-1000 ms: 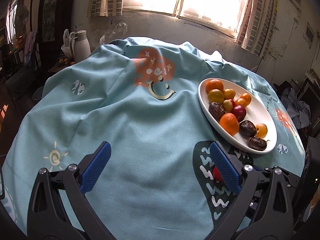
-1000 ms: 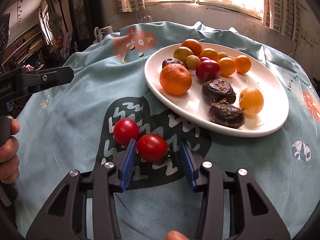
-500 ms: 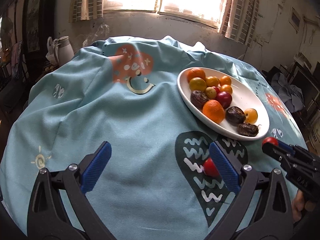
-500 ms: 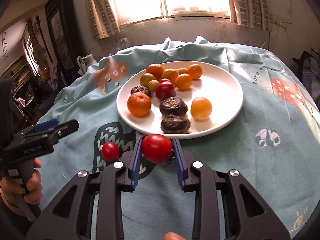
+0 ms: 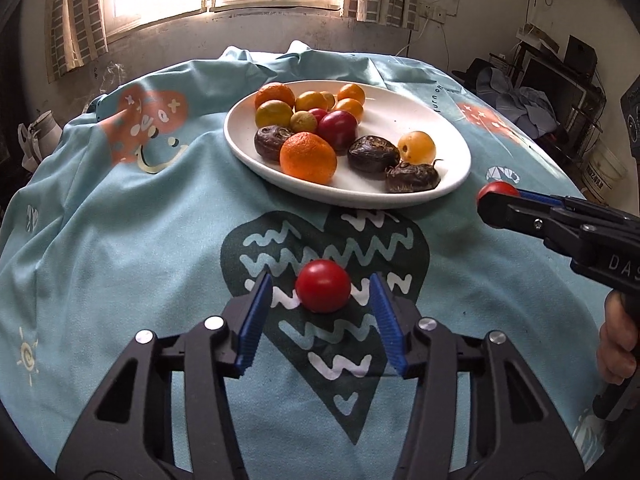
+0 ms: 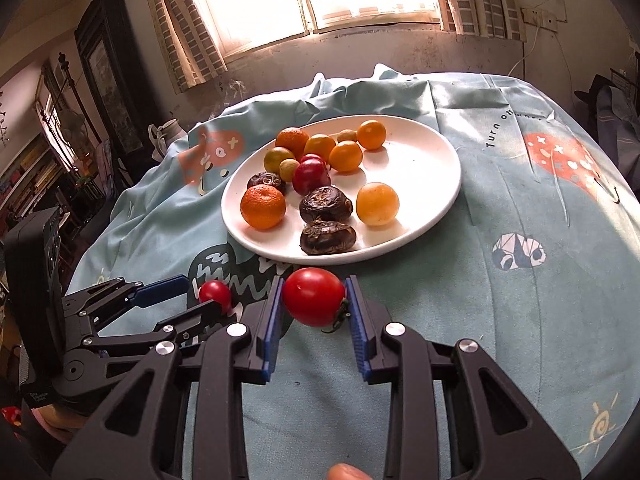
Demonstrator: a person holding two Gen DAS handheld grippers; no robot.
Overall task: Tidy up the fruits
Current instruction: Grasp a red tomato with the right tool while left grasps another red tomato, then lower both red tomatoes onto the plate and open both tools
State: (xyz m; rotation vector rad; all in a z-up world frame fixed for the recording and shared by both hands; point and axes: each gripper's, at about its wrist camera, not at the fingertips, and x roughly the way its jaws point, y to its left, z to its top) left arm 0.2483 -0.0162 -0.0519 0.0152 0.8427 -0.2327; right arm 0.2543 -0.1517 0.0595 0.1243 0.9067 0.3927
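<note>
A white oval plate (image 5: 448,136) (image 6: 432,160) holds oranges, small yellow fruits, a dark red fruit and brown wrinkled fruits. One red tomato (image 5: 323,286) (image 6: 215,294) lies on the cloth's dark heart print. My left gripper (image 5: 322,294) (image 6: 188,300) straddles it; its jaws are closing, with a gap on each side of the tomato. My right gripper (image 6: 314,296) (image 5: 490,200) is shut on a second red tomato (image 6: 314,297) (image 5: 496,189), lifted off the cloth just in front of the plate's near rim.
A light blue printed tablecloth (image 5: 120,220) covers the round table. A white kettle (image 6: 166,128) stands at the far left edge. Shelves and clutter (image 5: 560,80) fill the room on the right. A window is behind the table.
My left gripper swung to the loose tomato, dropped around it and narrowed its jaws. My right gripper closed on the other tomato and lifted it toward the plate.
</note>
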